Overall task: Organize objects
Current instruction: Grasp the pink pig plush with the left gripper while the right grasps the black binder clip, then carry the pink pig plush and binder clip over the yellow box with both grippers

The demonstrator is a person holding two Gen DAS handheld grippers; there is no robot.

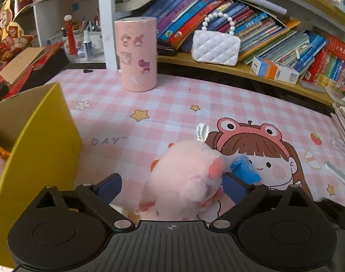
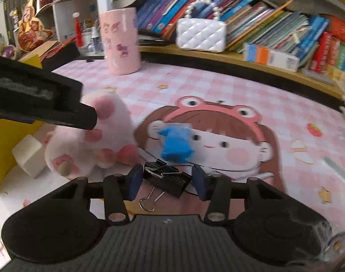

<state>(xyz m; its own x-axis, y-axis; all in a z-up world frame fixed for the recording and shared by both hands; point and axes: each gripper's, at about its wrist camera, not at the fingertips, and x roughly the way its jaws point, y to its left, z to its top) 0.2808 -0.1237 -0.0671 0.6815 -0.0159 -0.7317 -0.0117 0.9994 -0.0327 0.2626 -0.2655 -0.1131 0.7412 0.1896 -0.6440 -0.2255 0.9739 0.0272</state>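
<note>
A pink plush toy (image 1: 183, 176) lies on the pink checked mat, between the wide-apart blue pads of my left gripper (image 1: 172, 187); the right pad is at its side, the left pad stands clear. The plush also shows in the right wrist view (image 2: 91, 136), with the left gripper above it. A crumpled blue lump (image 2: 176, 144) lies on the mat beside the plush; it also shows in the left wrist view (image 1: 245, 170). A black binder clip (image 2: 166, 178) lies between the open fingers of my right gripper (image 2: 166, 182), apart from both pads.
A yellow cardboard box (image 1: 41, 145) stands at the left with something pink inside. A white block (image 2: 28, 156) lies near it. A pink cylinder (image 1: 137, 53) stands at the back. A white quilted purse (image 1: 215, 46) and books fill the shelf behind.
</note>
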